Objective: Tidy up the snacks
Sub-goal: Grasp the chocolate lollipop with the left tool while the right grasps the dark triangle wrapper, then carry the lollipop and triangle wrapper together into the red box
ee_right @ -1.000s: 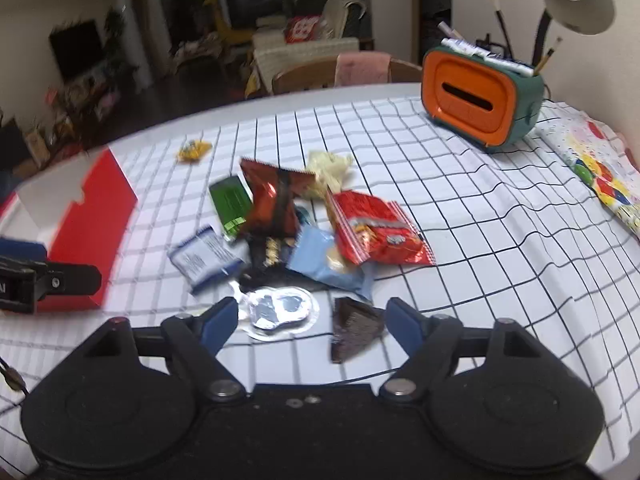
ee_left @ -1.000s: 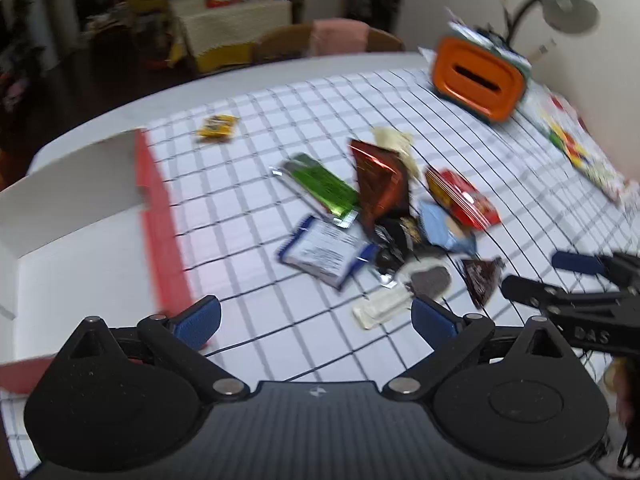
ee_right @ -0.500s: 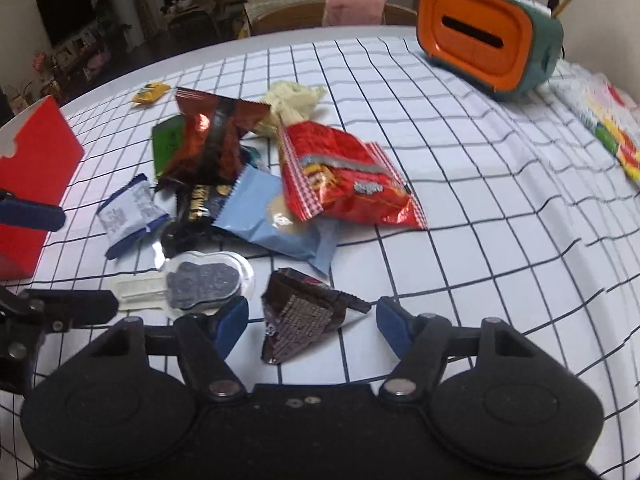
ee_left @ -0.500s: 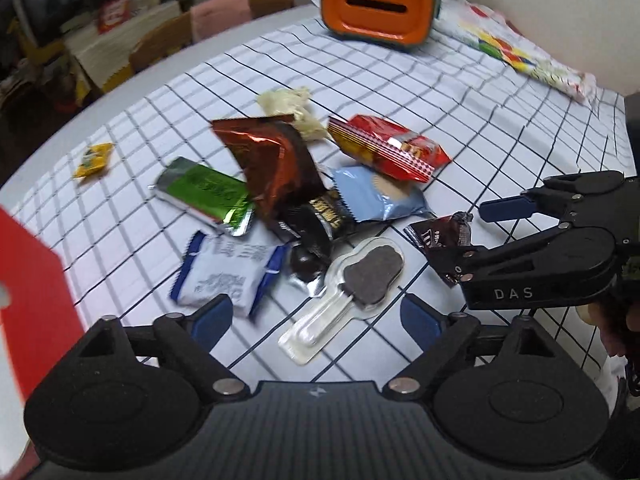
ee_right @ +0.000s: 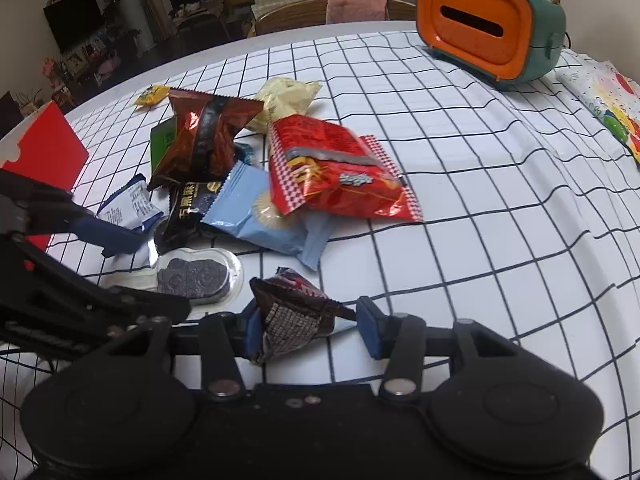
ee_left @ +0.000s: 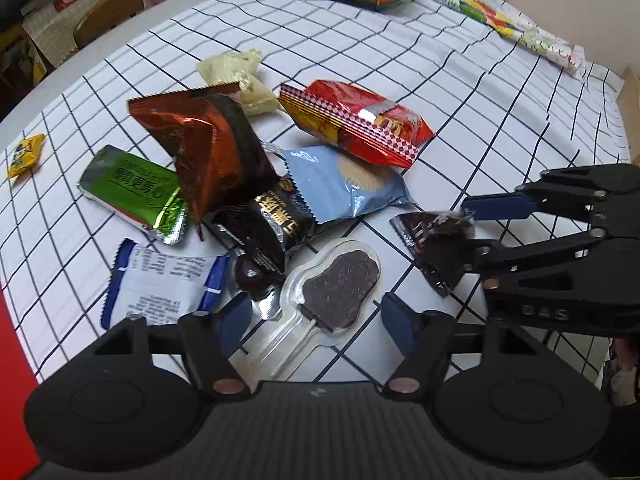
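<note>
We see our left tool (ee_left: pixel 310 322) low over the worktop (ee_left: pixel 460 92), its jaws closing around the clear-packed chocolate lollipop (ee_left: pixel 336 286), which lies between the blue pads with its stick end toward us; the pads do not yet press on it. Touching the lollipop's far left edge is a black snack wrapper (ee_left: pixel 264 228), and a white-and-blue packet (ee_left: pixel 160 284) lies just beside the left pad, crowding that side.

Our right tool (ee_right: pixel 306 328) is also closing, with the small dark chocolate packet (ee_right: pixel 292 322) between its pads; the left pad touches the wrapper, while the right pad stands just clear of it.

Beyond both tools lies the snack pile: a light blue cookie packet (ee_right: pixel 264 216), a red checkered bag (ee_right: pixel 336 168) overlapping it, a brown foil bag (ee_left: pixel 200 148), a green packet (ee_left: pixel 132 188) and a pale cream packet (ee_left: pixel 240 76). A small yellow candy (ee_left: pixel 25 155) lies well apart at the left. A red box (ee_right: pixel 44 156) stands left, an orange holder (ee_right: pixel 488 36) far back.
</note>
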`<state>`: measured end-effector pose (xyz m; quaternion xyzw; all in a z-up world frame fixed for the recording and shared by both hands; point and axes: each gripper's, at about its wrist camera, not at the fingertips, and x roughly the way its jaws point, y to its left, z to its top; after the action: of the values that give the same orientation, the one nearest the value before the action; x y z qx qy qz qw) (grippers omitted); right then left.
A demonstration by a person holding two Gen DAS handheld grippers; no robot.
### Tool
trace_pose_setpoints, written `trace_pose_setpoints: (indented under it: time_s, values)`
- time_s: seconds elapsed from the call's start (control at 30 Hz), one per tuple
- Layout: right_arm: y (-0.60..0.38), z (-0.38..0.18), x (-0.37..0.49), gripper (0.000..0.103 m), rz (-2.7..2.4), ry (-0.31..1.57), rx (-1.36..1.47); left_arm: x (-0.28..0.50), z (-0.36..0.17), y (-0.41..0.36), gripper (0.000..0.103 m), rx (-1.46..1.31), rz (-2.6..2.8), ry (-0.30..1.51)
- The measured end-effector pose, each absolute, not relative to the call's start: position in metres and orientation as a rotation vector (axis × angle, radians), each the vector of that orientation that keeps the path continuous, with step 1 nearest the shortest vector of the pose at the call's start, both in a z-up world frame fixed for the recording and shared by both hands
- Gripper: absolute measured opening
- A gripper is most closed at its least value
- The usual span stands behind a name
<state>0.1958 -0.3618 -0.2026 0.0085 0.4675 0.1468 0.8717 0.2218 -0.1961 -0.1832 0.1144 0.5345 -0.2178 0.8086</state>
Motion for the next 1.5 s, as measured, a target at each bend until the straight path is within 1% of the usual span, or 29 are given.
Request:
trace_pose_setpoints:
  time_s: [0.07, 0.1, 0.13, 0.27, 0.37, 0.43, 0.87, 1.2, 1.5]
  values:
    - [-0.366, -0.201, 0.195, 0.047, 0.306, 0.971, 0.019, 0.224, -0.187, -0.201, 0.063, 0.254, -0.462, 1.152]
    - [-0.368, -0.200, 0.194, 0.046, 0.304, 0.971, 0.024, 0.224, -0.189, -0.203, 0.059, 0.261, -0.457, 1.158]
    - [-0.370, -0.199, 0.193, 0.046, 0.305, 0.970, 0.028, 0.224, -0.191, -0.205, 0.057, 0.270, -0.450, 1.161]
    - [-0.376, -0.197, 0.190, 0.046, 0.308, 0.967, 0.037, 0.222, -0.191, -0.210, 0.057, 0.284, -0.428, 1.155]
    - [-0.377, -0.195, 0.188, 0.046, 0.314, 0.962, 0.042, 0.222, -0.190, -0.210, 0.049, 0.270, -0.411, 1.152]
    - [-0.377, -0.194, 0.187, 0.046, 0.317, 0.960, 0.043, 0.221, -0.189, -0.209, 0.047, 0.254, -0.400, 1.153]
    - [-0.380, -0.171, 0.172, 0.046, 0.363, 0.933, 0.059, 0.192, -0.176, -0.178, 0.046, 0.077, -0.295, 1.155]
    - [-0.357, -0.134, 0.164, 0.046, 0.465, 0.870, 0.015, 0.163, -0.129, -0.137, 0.046, -0.041, -0.159, 1.061]
    - [-0.294, -0.091, 0.160, 0.046, 0.586, 0.781, -0.070, 0.136, -0.083, -0.082, 0.046, -0.103, -0.062, 0.963]
